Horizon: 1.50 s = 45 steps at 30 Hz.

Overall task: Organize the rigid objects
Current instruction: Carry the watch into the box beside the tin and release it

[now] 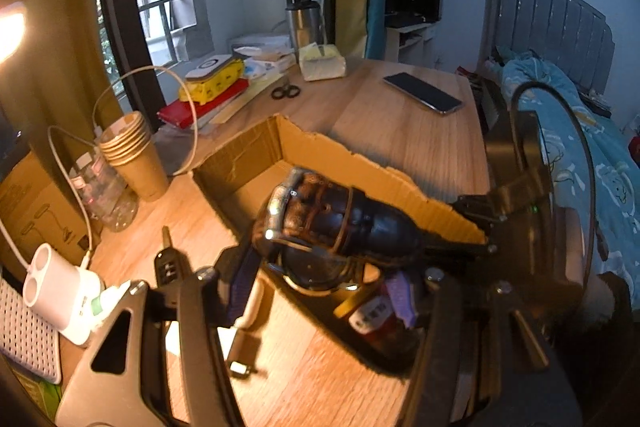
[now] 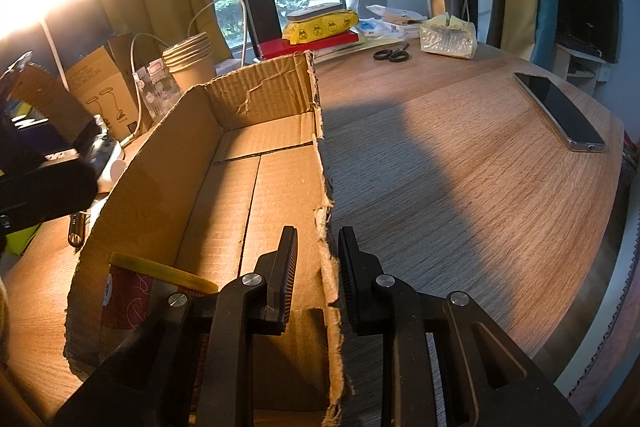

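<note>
My left gripper (image 1: pixel 320 279) hangs over the near end of an open cardboard box (image 1: pixel 360 163), shut on a dark brown leather-strap item (image 1: pixel 340 223) with a metal buckle that looks like a wristwatch. Its purple pads (image 1: pixel 400 295) press on both sides of the item. Below it in the box lies a red jar with a yellow lid (image 1: pixel 372 323) (image 2: pixel 128 295). My right gripper (image 2: pixel 318 267) is shut on the torn top edge of the box's right wall (image 2: pixel 324 187). In the left wrist view it shows at the box's right corner (image 1: pixel 476 243).
On the wooden table (image 2: pixel 460 167) lie a phone (image 2: pixel 560 115), scissors (image 2: pixel 392 54), a tissue pack (image 2: pixel 448 39) and a red book under a yellow pack (image 2: pixel 320 27). Left of the box are stacked paper cups (image 1: pixel 132 155), a plastic bottle (image 1: pixel 104 195), a car key (image 1: pixel 168 263) and a white charger (image 1: pixel 56 291).
</note>
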{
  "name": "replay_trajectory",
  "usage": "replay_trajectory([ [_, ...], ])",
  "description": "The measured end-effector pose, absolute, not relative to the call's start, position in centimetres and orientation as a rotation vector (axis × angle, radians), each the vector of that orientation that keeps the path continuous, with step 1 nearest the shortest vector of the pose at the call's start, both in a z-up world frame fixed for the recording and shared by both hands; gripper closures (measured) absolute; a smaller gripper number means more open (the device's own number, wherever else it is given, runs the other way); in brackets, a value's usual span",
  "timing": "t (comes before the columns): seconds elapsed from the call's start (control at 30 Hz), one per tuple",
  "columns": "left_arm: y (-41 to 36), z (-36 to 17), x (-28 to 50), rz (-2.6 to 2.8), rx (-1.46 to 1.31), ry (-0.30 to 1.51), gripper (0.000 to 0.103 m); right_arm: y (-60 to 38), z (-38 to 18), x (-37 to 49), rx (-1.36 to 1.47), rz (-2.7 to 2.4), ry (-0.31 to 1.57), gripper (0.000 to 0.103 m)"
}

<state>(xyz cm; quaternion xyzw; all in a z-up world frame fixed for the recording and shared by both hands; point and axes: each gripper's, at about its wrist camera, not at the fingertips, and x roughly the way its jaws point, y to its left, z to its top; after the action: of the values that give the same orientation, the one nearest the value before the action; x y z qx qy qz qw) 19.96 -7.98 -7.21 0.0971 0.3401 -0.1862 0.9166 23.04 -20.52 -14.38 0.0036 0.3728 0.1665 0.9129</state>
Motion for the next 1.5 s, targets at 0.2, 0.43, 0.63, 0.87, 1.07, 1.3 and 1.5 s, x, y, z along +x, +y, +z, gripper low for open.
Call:
replay_trajectory([
  [0.2,-8.6,-8.0,21.0,-0.388,0.207,0.712,0.045,-20.4,-14.4,23.0,0.008,0.343,0.768,0.080],
  [0.43,-9.6,-9.4,22.2,-0.412,0.215,0.746,0.045,-20.3,-14.3,23.0,0.007,0.343,0.768,0.080],
  [0.63,-10.0,-10.9,23.3,-0.415,0.221,0.795,0.045,-20.4,-14.4,23.0,0.009,0.343,0.767,0.080],
  [0.87,-9.9,-11.3,23.7,-0.393,0.230,0.816,0.044,-20.3,-14.4,22.9,0.008,0.343,0.767,0.080],
  [1.07,-9.9,-11.0,23.5,-0.378,0.244,0.803,0.035,-19.9,-14.5,22.9,0.008,0.344,0.768,0.080],
  [1.3,-9.8,-10.4,22.4,-0.373,0.272,0.783,0.029,-19.8,-14.5,22.8,0.009,0.345,0.768,0.080],
  [1.5,-9.0,-9.6,21.2,-0.362,0.274,0.763,0.029,-19.8,-14.5,22.8,0.010,0.345,0.768,0.080],
])
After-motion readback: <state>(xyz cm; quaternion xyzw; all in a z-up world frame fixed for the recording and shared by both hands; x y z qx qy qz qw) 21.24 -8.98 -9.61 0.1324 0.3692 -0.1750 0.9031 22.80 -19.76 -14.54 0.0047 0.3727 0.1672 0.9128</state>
